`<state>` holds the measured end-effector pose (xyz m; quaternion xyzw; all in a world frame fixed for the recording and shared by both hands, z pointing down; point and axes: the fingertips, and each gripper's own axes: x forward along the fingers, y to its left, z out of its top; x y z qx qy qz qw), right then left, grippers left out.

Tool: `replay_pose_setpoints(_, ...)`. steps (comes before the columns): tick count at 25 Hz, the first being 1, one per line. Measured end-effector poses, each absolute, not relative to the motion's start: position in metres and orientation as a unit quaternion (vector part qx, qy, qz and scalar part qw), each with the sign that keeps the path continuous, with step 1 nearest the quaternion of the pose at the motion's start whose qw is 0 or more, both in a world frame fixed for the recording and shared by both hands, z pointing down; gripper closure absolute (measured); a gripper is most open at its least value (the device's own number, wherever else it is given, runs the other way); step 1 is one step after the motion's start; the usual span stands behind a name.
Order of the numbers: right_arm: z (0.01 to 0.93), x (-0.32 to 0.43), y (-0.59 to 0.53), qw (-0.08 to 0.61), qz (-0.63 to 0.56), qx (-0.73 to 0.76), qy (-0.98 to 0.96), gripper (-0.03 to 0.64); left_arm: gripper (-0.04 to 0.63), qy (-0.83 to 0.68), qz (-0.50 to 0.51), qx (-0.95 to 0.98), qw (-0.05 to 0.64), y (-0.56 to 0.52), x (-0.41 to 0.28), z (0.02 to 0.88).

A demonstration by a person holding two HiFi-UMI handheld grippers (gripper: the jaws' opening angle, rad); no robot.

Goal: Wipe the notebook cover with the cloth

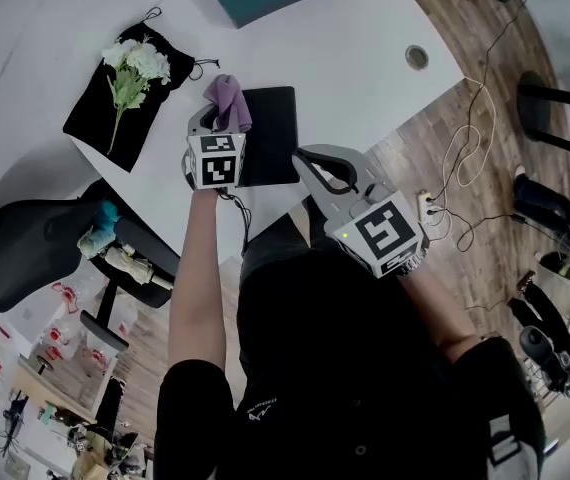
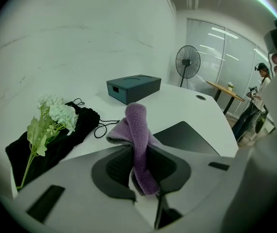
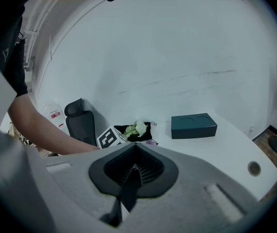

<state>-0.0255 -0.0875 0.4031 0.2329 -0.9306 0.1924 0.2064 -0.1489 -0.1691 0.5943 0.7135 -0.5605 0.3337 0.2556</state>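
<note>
Head view first: I've got the fuzzy purple cloth [image 1: 228, 102] pinched in my left gripper [image 1: 221, 120], which sits right at the left edge of the flat black notebook [image 1: 269, 134] on the white worktop [image 1: 365, 38]. So I'd say I'm at the start of the wipe: cloth in hand, cover not clearly touched yet. My right gripper [image 1: 327, 168] hangs just off the notebook's near right corner, over the worktop edge, not on anything. Left gripper view: the jaws are clamped tight on the cloth, which stands up in a roll between them with a loose fold flopping toward the worktop. The notebook cover lies just beyond and to the right, and I can't tell if the cloth brushes it. Off to the left are the white flower sprig [image 2: 51, 120] on its black drawstring pouch [image 2: 75, 130], and behind them the dark teal box [image 2: 133, 88], all well out of the wipe path. Right gripper view: the jaws are pressed together with nothing between them, held up above the worktop. Next move, I reckon, is to drop the cloth flat onto the cover and drag it across, maybe with the right gripper pinning the notebook so it doesn't slide.
</note>
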Motion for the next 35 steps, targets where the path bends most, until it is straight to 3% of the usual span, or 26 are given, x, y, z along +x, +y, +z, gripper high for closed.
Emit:
replay_pose_setpoints(18, 0.396, -0.012, -0.081, 0.196, 0.179, 0.205, -0.942, 0.614, 0.528, -0.587, 0.336, 0.685, 0.27, -0.137, -0.167, 0.578)
replay_pose_setpoints(35, 0.394, 0.029, -0.07, 0.202, 0.167, 0.19, -0.946, 0.614, 0.528, -0.526, 0.309, 0.741, 0.28, -0.121, -0.061, 0.556)
